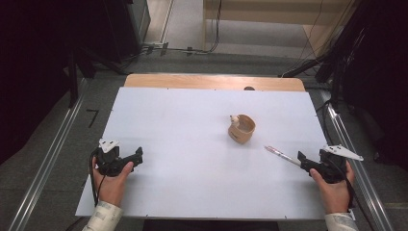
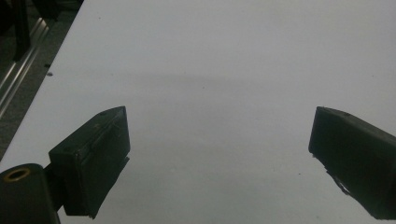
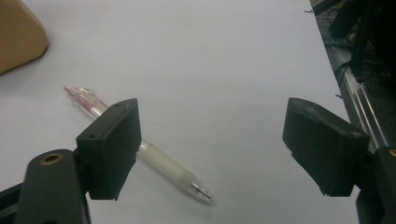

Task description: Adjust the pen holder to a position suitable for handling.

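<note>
A clear pen (image 1: 282, 155) with a pink end lies on the white table (image 1: 192, 144) at the right, its tip pointing at my right gripper (image 1: 303, 161). In the right gripper view the pen (image 3: 159, 158) runs under the left jaw, and the right gripper (image 3: 210, 144) is open and holds nothing. A tan cup-like holder (image 1: 241, 128) stands upright near the table's middle right; its corner (image 3: 18, 37) shows at top left of the right gripper view. My left gripper (image 1: 134, 159) rests at the front left, and the left gripper (image 2: 219, 149) is open over bare table.
The white board lies on a wooden table whose far edge (image 1: 211, 81) shows behind. Metal rails (image 1: 48, 159) run along both sides on the floor. Dark stands and cables (image 1: 337, 62) crowd the back corners.
</note>
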Tool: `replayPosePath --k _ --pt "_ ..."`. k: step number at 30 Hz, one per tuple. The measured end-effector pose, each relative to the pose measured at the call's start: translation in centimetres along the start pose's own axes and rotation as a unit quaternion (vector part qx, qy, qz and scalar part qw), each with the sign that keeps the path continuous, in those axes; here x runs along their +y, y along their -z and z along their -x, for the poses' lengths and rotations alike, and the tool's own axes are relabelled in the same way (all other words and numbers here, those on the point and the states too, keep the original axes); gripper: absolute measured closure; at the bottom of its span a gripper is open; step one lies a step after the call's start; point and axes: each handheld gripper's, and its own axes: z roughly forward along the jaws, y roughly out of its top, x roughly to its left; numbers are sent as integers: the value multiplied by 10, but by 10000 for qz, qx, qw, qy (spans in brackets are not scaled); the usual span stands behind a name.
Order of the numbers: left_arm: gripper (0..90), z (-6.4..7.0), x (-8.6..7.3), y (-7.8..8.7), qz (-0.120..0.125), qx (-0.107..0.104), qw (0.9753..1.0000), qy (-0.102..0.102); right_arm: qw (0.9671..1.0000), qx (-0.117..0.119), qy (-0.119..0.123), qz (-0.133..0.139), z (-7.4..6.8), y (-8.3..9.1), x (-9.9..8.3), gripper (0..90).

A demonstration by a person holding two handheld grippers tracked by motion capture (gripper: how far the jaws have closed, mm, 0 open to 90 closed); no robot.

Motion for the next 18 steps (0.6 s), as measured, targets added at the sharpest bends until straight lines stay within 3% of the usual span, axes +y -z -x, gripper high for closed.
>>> replayPosePath --k 9,18 --pt "56 0 -1 -1 -44 26 10000 -16 9996 257 66 -5 -13 -4 7 205" --pt "56 0 -1 -1 -44 46 10000 -10 9995 306 73 -23 -21 -10 13 214"
